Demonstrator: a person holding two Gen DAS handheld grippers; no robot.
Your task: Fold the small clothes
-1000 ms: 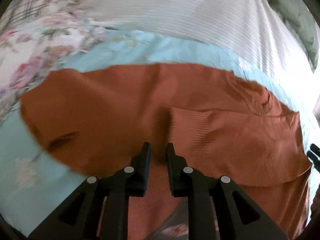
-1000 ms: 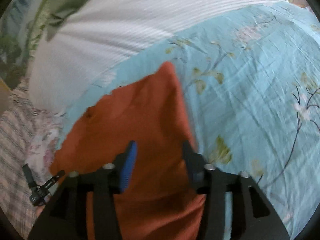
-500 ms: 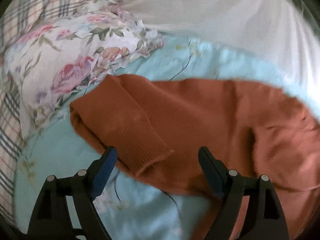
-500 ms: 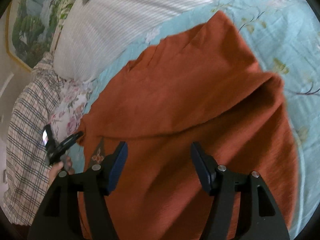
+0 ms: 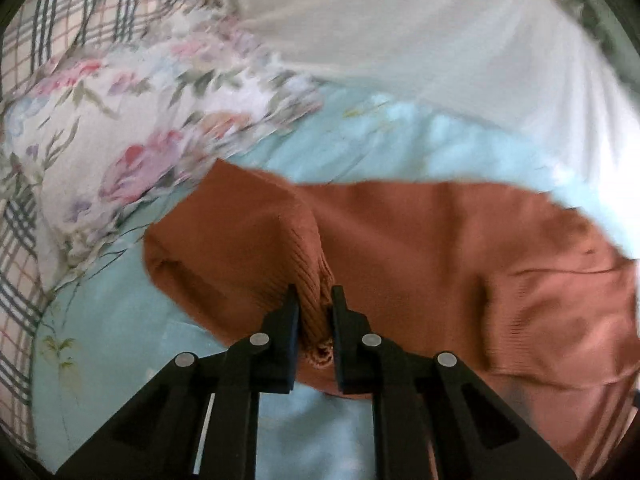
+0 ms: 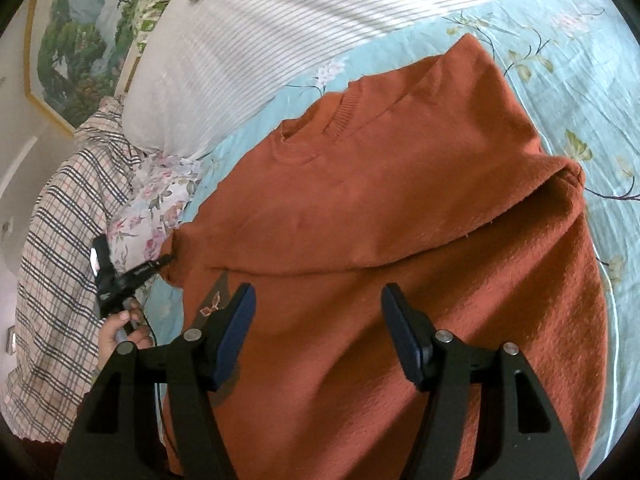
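Rust sweater (image 6: 392, 208) lying on bed (image 6: 580, 92), collar pointing toward pillow (image 6: 248, 44); left gripper (image 5: 313, 312) closing, pinching cuff (image 5: 316, 320); right gripper (image 6: 318, 332) hanging spread.

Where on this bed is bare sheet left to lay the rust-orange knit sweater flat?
Bare light-blue floral bedsheet lies to the picture's right of the rust-orange knit sweater. On the opposite side a floral pillow, plaid fabric and white ribbed pillow crowd it.
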